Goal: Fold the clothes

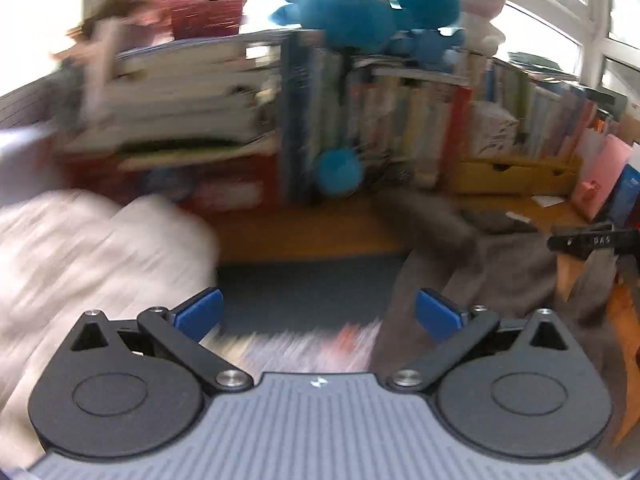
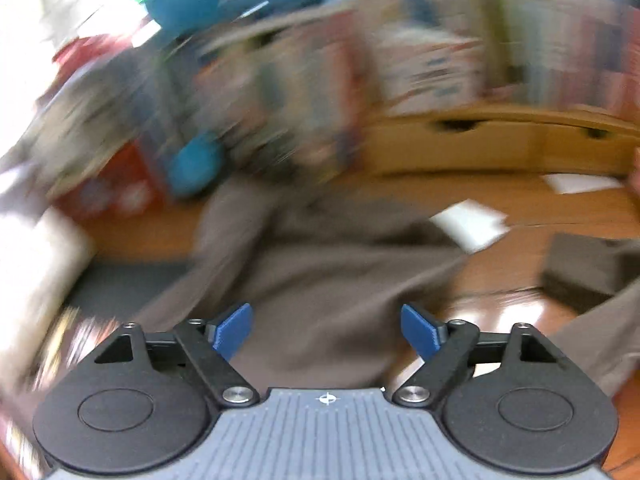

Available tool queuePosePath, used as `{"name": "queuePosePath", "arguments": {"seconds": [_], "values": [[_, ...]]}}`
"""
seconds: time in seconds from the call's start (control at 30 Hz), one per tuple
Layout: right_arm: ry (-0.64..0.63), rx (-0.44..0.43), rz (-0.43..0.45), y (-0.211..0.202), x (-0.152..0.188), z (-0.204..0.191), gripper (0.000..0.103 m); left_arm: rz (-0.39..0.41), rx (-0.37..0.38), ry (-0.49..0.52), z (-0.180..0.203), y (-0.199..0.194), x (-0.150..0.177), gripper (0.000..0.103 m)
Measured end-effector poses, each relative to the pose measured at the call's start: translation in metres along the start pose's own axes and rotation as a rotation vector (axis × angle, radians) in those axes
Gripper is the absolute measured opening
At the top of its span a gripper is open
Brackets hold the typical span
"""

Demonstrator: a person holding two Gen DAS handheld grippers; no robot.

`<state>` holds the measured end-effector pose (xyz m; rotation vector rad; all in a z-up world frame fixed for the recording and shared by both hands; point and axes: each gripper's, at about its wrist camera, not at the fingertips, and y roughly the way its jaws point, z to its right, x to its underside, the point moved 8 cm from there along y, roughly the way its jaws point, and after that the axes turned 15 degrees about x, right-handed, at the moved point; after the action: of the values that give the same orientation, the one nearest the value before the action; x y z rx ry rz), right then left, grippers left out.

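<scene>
A brown-grey garment [image 2: 328, 272] lies spread and rumpled on the wooden desk [image 2: 520, 312]; in the left wrist view it [image 1: 500, 272] lies to the right. My right gripper [image 2: 327, 330] is open and empty just above its near part. My left gripper [image 1: 319, 312] is open and empty over a dark mat [image 1: 304, 288], left of the garment. A pale folded cloth [image 1: 80, 264] lies at the left. Both views are blurred by motion.
Stacked and upright books [image 1: 360, 128] with blue plush toys [image 1: 352, 12] line the back. A yellow wooden drawer box [image 2: 480, 140] stands at the back right. White paper [image 2: 472, 220] and a dark block [image 2: 588, 268] lie on the desk. The right gripper's tip [image 1: 588, 242] shows at the right edge.
</scene>
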<state>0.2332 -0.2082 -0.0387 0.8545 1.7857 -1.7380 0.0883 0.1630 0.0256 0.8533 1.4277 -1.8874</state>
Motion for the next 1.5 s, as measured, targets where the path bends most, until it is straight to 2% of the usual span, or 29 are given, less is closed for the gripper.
{"name": "queuePosePath", "arguments": {"seconds": [0.13,0.23,0.27,0.3,0.33,0.43,0.47,0.53,0.57,0.63,0.67,0.7,0.73,0.77,0.8,0.93,0.97,1.03,1.07,1.1,1.13,1.17,1.23,1.33,1.4,1.47,1.5], "values": [[0.041,0.062,0.008,0.018,-0.001,0.019,0.088,-0.071,0.068,0.024,0.038,0.092,-0.014,0.103],[0.017,0.072,0.013,0.025,0.008,0.021,0.088,-0.153,0.140,0.058,0.067,0.147,-0.008,0.103],[0.013,0.073,0.014,0.027,0.011,0.021,0.088,-0.184,0.143,0.091,0.076,0.165,-0.004,0.103],[0.005,0.070,0.017,0.029,0.014,0.021,0.088,-0.207,0.112,0.129,0.080,0.179,-0.001,0.103],[-0.004,0.068,0.020,0.031,0.017,0.021,0.089,-0.219,0.049,0.170,0.081,0.191,0.003,0.103],[-0.029,0.078,0.019,0.044,0.018,0.012,0.089,-0.214,-0.176,0.297,0.075,0.216,0.010,0.101],[-0.035,0.080,0.021,0.047,0.018,0.011,0.089,-0.220,-0.198,0.339,0.076,0.221,0.013,0.101],[-0.050,0.082,0.022,0.053,0.021,0.009,0.089,-0.254,-0.187,0.388,0.081,0.232,0.023,0.098],[-0.056,0.086,0.018,0.057,0.023,0.008,0.089,-0.272,-0.181,0.407,0.083,0.238,0.028,0.093],[-0.059,0.090,0.002,0.066,0.027,0.007,0.086,-0.282,-0.168,0.390,0.084,0.244,0.030,0.063],[-0.058,0.088,-0.006,0.070,0.029,0.006,0.078,-0.283,-0.166,0.375,0.083,0.245,0.031,0.051],[-0.050,0.082,-0.016,0.072,0.032,0.006,0.057,-0.306,-0.179,0.356,0.080,0.248,0.031,0.003],[-0.041,0.076,-0.026,0.075,0.035,0.005,0.044,-0.326,-0.191,0.334,0.075,0.252,0.031,0.000],[-0.035,0.067,-0.025,0.074,0.037,0.005,0.024,-0.333,-0.191,0.315,0.070,0.254,0.031,0.000],[-0.038,0.067,-0.011,0.073,0.038,0.005,0.017,-0.334,-0.193,0.307,0.064,0.253,0.030,0.000],[-0.065,0.050,0.014,0.064,0.037,0.003,0.013,-0.318,-0.180,0.241,0.035,0.237,0.023,0.000],[-0.072,0.046,0.020,0.062,0.037,0.002,0.013,-0.316,-0.105,0.198,0.031,0.229,0.021,0.000],[-0.083,0.042,0.018,0.060,0.037,0.002,0.014,-0.322,0.094,0.140,0.040,0.214,0.018,0.001],[-0.090,0.043,0.015,0.060,0.038,0.001,0.015,-0.312,0.172,0.142,0.049,0.204,0.018,0.003],[-0.093,0.045,0.010,0.060,0.039,0.000,0.016,-0.297,0.212,0.170,0.059,0.196,0.019,0.037],[-0.096,0.047,0.005,0.061,0.041,0.000,0.016,-0.282,0.224,0.221,0.069,0.190,0.020,0.080],[-0.098,0.049,0.000,0.061,0.042,-0.001,0.017,-0.260,0.215,0.276,0.077,0.186,0.020,0.100],[-0.094,0.049,-0.010,0.062,0.044,0.000,0.017,-0.197,0.217,0.374,0.094,0.179,0.021,0.103],[-0.102,0.048,-0.014,0.061,0.046,0.000,0.017,-0.194,0.295,0.423,0.115,0.177,0.026,0.103],[-0.101,0.049,-0.016,0.060,0.046,0.001,0.017,-0.206,0.308,0.426,0.120,0.186,0.029,0.103],[-0.099,0.052,-0.016,0.060,0.045,0.000,0.017,-0.245,0.277,0.409,0.121,0.204,0.033,0.098],[-0.099,0.056,-0.016,0.061,0.045,0.000,0.017,-0.274,0.263,0.390,0.119,0.213,0.036,0.087]]}}
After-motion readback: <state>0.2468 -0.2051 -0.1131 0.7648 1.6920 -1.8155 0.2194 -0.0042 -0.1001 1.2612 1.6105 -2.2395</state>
